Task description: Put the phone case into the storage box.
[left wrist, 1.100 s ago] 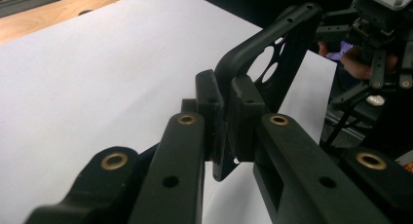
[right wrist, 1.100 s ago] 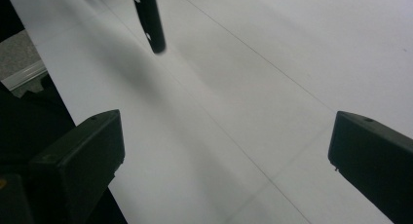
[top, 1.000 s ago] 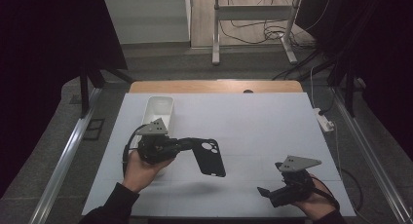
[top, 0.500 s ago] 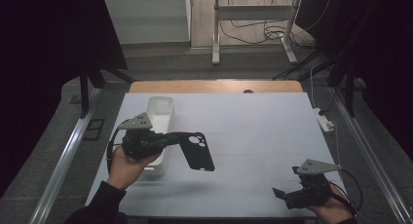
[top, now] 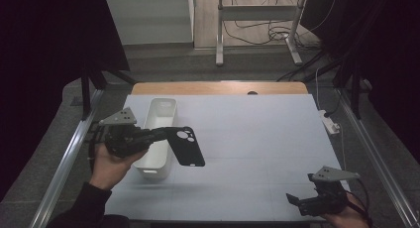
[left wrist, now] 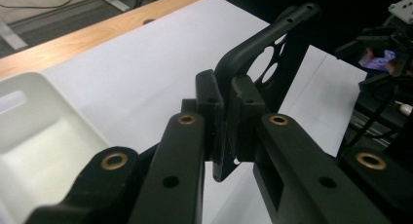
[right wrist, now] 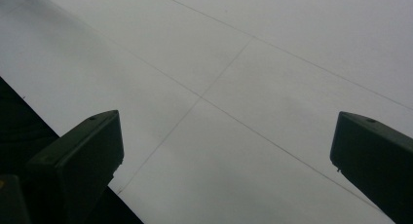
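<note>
A black phone case [top: 188,146] with round camera holes hangs above the white table, just right of a white bin [top: 157,139]. My left gripper [top: 166,134] is shut on the case's edge and holds it in the air. In the left gripper view both pads [left wrist: 209,104] pinch the thin case [left wrist: 265,48], with the bin [left wrist: 44,146] below at the left. My right gripper [top: 295,202] sits low at the table's front right corner, jaws wide apart. Between its fingers [right wrist: 78,156] there is only bare table top.
The white table cover [top: 257,139] runs to a wooden strip [top: 218,87] at the far edge. A white power strip [top: 330,123] lies at the right rim. Metal rails [top: 69,158] flank both sides.
My left hand has carried the phone case left and upward, toward the bin. My right hand has drawn back to the front right corner of the table.
</note>
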Demonstrator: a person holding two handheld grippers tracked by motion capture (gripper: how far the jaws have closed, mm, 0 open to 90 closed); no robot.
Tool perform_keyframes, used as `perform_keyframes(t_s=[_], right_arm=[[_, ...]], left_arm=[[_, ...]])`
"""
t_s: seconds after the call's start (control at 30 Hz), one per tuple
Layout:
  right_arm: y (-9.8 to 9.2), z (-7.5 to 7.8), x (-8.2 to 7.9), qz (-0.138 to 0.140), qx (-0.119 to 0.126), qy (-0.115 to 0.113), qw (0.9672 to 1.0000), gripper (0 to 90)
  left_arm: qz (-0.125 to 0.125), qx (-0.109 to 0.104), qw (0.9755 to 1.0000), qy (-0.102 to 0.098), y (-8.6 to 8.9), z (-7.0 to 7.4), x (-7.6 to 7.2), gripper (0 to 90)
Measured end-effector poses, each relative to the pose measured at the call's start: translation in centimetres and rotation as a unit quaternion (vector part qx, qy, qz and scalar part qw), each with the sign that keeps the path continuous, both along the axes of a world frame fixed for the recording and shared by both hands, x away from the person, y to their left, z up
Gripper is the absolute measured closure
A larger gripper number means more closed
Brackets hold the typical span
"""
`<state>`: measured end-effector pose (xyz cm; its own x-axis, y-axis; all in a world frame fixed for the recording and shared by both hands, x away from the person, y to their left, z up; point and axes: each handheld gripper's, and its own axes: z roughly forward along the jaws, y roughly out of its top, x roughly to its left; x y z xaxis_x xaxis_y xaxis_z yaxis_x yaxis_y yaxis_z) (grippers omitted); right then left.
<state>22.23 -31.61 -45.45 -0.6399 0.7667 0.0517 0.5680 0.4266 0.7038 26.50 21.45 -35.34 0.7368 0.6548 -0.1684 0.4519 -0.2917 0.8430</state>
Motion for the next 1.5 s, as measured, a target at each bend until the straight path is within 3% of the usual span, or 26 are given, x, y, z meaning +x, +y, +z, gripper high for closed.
perform_keyframes(t_s=[0.4, 0.8, 1.13, 1.5], right_arm=[[-0.5, 0.0, -0.3, -0.014, 0.001, 0.002, 0.9999, 0.0], [-0.5, 0.0, -0.3, -0.02, 0.002, 0.003, 0.9998, 0.0], [-0.5, -0.1, -0.3, -0.018, 0.001, 0.01, 0.9998, 0.0], [-0.4, -0.1, -0.2, -0.017, -0.001, 0.011, 0.9998, 0.0]], left_arm=[[0.033, 0.013, 0.9994, -0.005, 2.8, 0.9, -0.3, 84.0], [0.07, 0.025, 0.9972, -0.008, 6.0, 1.4, -0.7, 84.0], [0.098, 0.02, 0.995, 0.001, 8.3, 0.4, -0.5, 84.0], [0.112, 0.03, 0.9933, 0.009, 8.8, -0.9, 0.3, 84.0]])
